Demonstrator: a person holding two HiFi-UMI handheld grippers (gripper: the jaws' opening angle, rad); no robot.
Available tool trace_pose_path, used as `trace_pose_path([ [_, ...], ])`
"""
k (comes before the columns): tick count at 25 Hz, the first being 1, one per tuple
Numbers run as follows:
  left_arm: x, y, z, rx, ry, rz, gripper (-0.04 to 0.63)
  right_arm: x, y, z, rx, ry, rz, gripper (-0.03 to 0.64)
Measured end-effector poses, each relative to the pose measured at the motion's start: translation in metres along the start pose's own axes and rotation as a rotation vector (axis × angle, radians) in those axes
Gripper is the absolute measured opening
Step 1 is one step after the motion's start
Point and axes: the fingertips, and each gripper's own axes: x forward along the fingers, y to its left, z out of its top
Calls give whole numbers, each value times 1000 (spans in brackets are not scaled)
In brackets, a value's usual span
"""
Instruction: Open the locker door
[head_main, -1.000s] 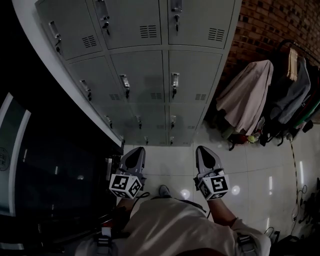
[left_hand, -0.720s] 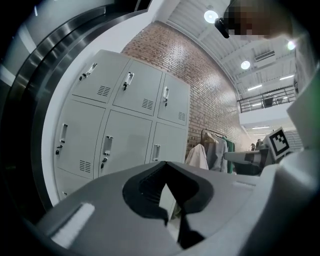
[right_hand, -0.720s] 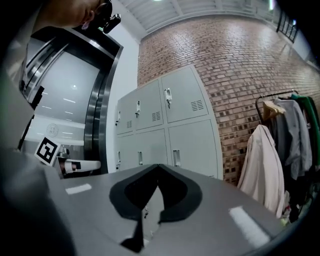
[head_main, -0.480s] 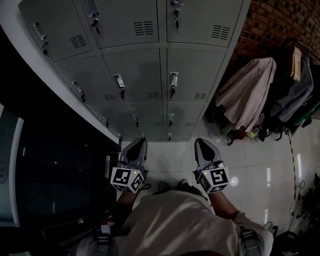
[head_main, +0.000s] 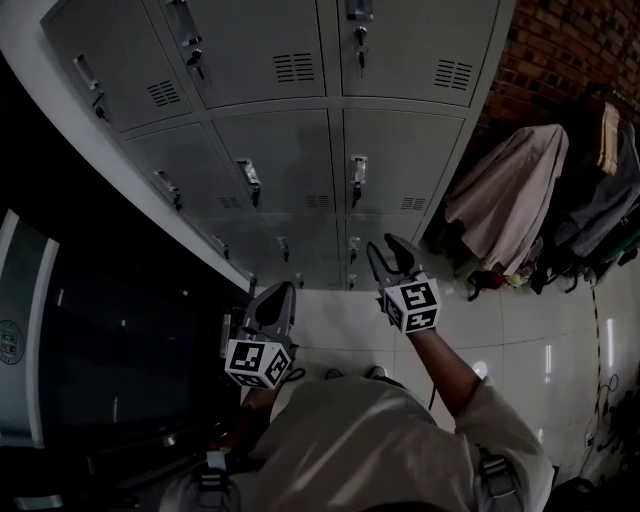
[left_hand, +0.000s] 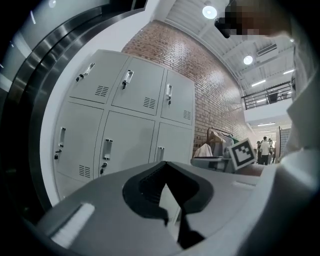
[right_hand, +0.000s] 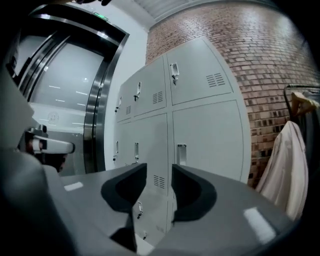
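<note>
A bank of grey metal lockers (head_main: 300, 120) stands ahead, every door shut, each with a small handle and lock. My right gripper (head_main: 386, 246) is raised toward the middle row, below the handle (head_main: 358, 168) of a middle-row door. In the right gripper view its jaws (right_hand: 159, 167) are opening, with only air between them and the locker door (right_hand: 210, 135) some way beyond. My left gripper (head_main: 283, 287) hangs low over the floor. Its jaws (left_hand: 166, 164) meet at the tips, shut on nothing.
Coats (head_main: 505, 195) hang on a rack against the brick wall (head_main: 560, 50) to the right of the lockers. A dark glass door (head_main: 100, 350) with a metal frame lies to the left. Glossy floor tiles (head_main: 530, 330) stretch between.
My right gripper has risen and moved forward toward the lockers, and its jaws have parted. The left gripper has stayed low and shut.
</note>
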Motion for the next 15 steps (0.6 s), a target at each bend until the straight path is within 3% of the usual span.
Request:
trace_pose_path([
  [3, 5, 2, -3, 0, -1, -8, 51, 51, -17, -19, -3, 53, -4, 152],
  [7, 1, 10, -6, -8, -2, 0, 51, 108, -33, -49, 58, 146, -19, 222],
  [15, -12, 32, -5, -17, 0, 49, 51, 175, -54, -59, 52, 185, -62, 222],
])
